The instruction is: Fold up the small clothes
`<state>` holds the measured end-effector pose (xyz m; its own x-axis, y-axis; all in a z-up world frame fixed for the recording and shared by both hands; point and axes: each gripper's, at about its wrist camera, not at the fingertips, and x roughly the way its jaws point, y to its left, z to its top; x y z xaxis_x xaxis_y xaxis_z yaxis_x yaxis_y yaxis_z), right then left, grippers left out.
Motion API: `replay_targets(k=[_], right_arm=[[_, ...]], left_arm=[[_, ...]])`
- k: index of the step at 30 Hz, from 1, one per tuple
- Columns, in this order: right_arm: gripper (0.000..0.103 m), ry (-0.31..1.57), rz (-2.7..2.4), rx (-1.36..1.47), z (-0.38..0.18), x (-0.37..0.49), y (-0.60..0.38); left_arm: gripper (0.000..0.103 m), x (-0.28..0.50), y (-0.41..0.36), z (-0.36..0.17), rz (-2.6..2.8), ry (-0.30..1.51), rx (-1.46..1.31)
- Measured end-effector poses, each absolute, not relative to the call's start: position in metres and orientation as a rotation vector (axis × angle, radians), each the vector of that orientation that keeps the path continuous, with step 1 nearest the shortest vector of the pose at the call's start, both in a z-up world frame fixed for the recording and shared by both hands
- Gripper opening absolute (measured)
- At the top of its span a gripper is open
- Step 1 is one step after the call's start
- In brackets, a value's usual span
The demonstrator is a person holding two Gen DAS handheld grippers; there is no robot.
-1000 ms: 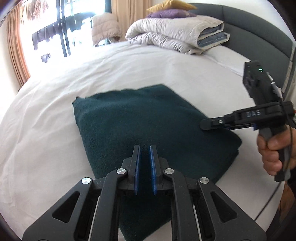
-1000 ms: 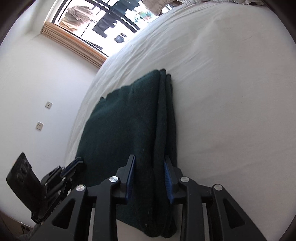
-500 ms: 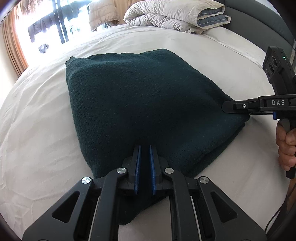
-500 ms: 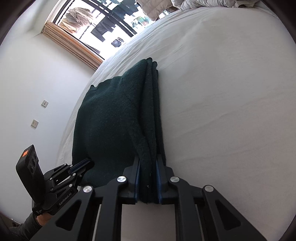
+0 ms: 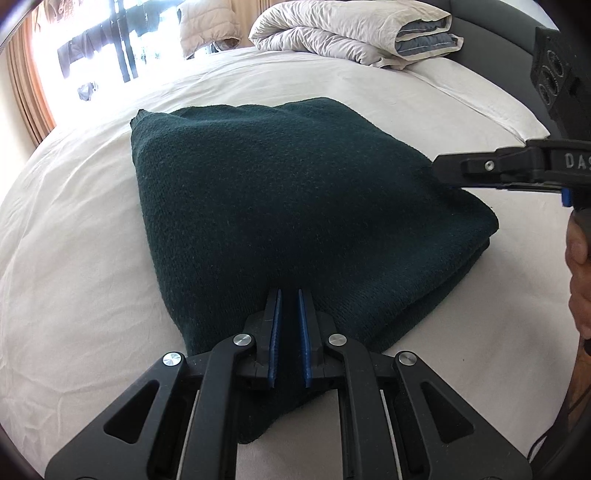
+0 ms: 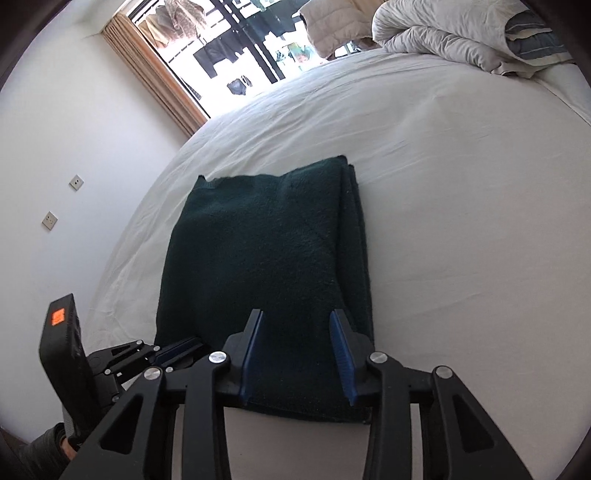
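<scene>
A dark green knitted garment [image 5: 295, 192] lies folded into a rectangle on the white bed sheet [image 5: 74, 258]. My left gripper [image 5: 288, 292] is shut on the garment's near corner, with dark cloth between its blue pads. In the right wrist view the same gripper [image 6: 192, 341] reaches the garment [image 6: 266, 251] at its near left corner. My right gripper [image 6: 296, 314] hovers over the near edge by the stacked right fold. Its jaws are opening, and the pads stand apart and clear of the cloth. In the left wrist view it [image 5: 439, 171] points at the garment's right side.
A rolled grey-white duvet [image 5: 354, 33] lies at the far end of the bed, against a dark grey headboard [image 5: 491, 37]. A bright window [image 6: 229, 48] with beige curtains is beyond the bed. A white wall with sockets [image 6: 48, 219] stands to the left. A hand [image 5: 578, 266] holds the right gripper.
The right gripper was shut on the garment's folded edge half a second ago; it has let go and drawn back. The left gripper has sunk with its corner, and the garment lies flatter.
</scene>
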<state>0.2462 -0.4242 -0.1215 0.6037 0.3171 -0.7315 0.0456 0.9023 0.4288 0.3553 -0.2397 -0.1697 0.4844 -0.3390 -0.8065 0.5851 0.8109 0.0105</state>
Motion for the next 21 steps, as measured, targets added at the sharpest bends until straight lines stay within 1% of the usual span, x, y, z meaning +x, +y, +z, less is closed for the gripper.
replay_targets(k=[1,5,9,12,14,15,17,19,21], right_arm=[[0.039,0.919,0.151,0.408,-0.128,0.242,-0.423],[0.039,0.838,0.174,0.341,-0.136,0.212,-0.424],[0.039,0.814,0.191,0.344,-0.125,0.189,-0.435],[0.058,0.777,0.154,0.376,-0.109,0.182,-0.450],[0.058,0.745,0.175,0.438,-0.102,0.189,-0.460],[0.060,0.748,0.177,0.461,-0.101,0.198,-0.464],[0.064,0.771,0.230,0.522,-0.105,0.221,-0.468],[0.065,0.822,0.245,0.574,-0.115,0.247,-0.472],[0.065,0.862,0.272,0.632,-0.126,0.268,-0.476]], left_arm=[[0.009,0.355,-0.239,-0.170,-0.574,0.902,0.301],[0.009,0.349,-0.234,-0.166,-0.586,0.895,0.289],[0.010,0.342,-0.208,-0.141,-0.617,0.871,0.200],[0.010,0.354,-0.179,-0.116,-0.549,0.800,0.124],[0.014,0.377,-0.166,-0.110,-0.521,0.818,0.053],[0.014,0.388,-0.164,-0.109,-0.500,0.827,0.040],[0.014,0.408,-0.166,-0.112,-0.496,0.846,0.023],[0.014,0.429,-0.168,-0.128,-0.516,0.947,-0.047],[0.015,0.441,-0.163,-0.135,-0.532,0.981,-0.144]])
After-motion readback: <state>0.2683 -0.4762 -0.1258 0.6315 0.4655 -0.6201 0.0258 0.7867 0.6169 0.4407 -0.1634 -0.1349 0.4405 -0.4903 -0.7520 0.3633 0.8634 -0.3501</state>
